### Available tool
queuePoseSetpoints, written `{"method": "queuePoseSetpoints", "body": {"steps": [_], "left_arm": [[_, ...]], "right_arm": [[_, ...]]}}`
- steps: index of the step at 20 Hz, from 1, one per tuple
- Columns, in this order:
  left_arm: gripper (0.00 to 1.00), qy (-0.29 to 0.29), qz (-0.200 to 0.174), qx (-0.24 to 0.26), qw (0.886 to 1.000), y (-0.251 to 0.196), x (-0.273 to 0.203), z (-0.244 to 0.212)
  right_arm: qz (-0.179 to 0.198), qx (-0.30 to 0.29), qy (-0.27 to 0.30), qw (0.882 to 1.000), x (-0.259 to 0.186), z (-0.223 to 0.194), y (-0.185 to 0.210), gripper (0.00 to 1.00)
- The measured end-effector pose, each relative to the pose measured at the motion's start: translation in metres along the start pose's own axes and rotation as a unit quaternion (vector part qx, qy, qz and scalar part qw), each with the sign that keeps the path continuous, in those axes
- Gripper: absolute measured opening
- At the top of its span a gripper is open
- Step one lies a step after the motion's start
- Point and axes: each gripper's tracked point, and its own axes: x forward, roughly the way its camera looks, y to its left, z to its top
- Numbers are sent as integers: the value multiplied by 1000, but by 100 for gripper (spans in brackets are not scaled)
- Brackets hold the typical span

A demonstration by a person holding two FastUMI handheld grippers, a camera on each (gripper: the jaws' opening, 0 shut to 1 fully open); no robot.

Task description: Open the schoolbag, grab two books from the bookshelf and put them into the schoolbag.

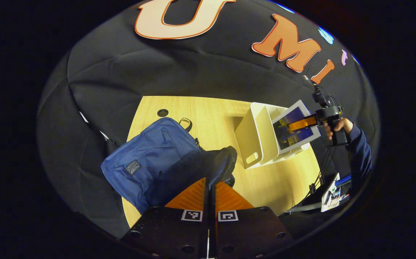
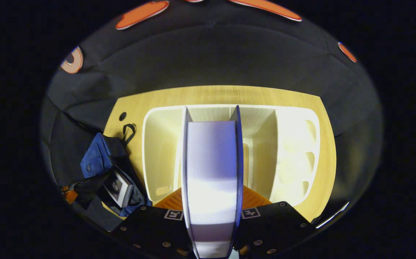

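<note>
In the left gripper view, the left gripper [image 1: 210,187] is seen at the bottom centre, its orange fingers closed on the dark flap [image 1: 208,163] of the blue schoolbag [image 1: 146,162], which lies at the centre left on the wooden table [image 1: 211,115]. At the right of the frame, the white bookshelf [image 1: 256,142] is partly covered by a book [image 1: 296,126] clamped in the right gripper [image 1: 301,124], held by a hand [image 1: 337,127]. In the right gripper view, the book [image 2: 211,180] is held edge-on between the fingers at the bottom centre, hiding the bookshelf's [image 2: 294,144] middle compartment. At the lower left, a second book [image 2: 119,187] is seen inside the open schoolbag [image 2: 94,162], its cover too small to make out.
</note>
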Motion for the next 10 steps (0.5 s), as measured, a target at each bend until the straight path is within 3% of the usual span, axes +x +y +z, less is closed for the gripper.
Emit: {"method": "queuePoseSetpoints", "body": {"steps": [3,4,5,10], "left_arm": [[1,-3,-2,-6,1000,2,-3,4],[2,-4,-3,-8,1000,3,-4,4],[1,-3,-3,-8,1000,3,-4,4],[2,-1,-4,-2,1000,2,-5,10]], "right_arm": [[36,26,-50,998,-47,2,2,50],[53,37,-64,996,-62,2,4,41],[73,51,-80,993,-77,3,8,41],[202,92,-129,966,-137,-8,67,41]]}}
